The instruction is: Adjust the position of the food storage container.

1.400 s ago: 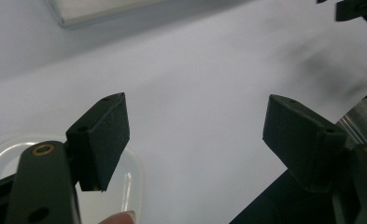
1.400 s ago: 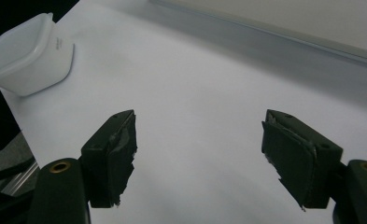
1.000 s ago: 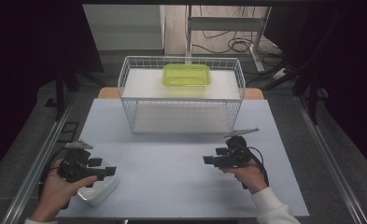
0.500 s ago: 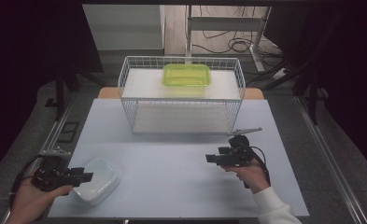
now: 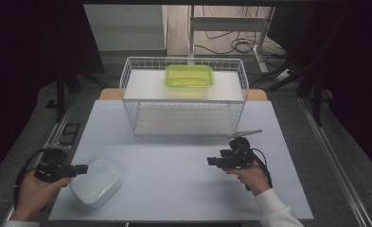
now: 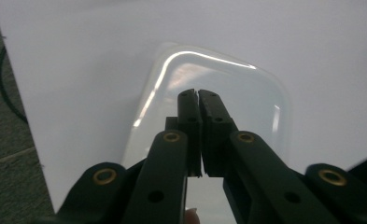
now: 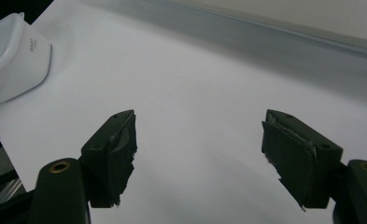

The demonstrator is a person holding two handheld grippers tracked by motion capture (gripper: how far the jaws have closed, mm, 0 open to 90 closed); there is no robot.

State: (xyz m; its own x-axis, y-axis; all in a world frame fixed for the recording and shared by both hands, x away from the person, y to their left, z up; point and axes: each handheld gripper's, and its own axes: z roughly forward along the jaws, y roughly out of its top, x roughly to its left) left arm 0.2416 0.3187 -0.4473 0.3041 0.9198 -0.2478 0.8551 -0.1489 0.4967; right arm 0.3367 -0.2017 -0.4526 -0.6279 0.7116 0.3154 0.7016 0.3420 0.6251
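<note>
White tub (image 5: 96,182) by pressed-together left claw (image 5: 81,168); right claw (image 5: 212,161) spread; wire basket (image 5: 136,101) behind

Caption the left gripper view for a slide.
Left gripper, jaws shut, poised over a translucent white container on the white table.

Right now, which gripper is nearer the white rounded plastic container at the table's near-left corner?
Left. The left gripper, jaws closed, is right at the white rounded plastic container, at its left edge. The right gripper, jaws open, is well off to its right, over bare table.
</note>
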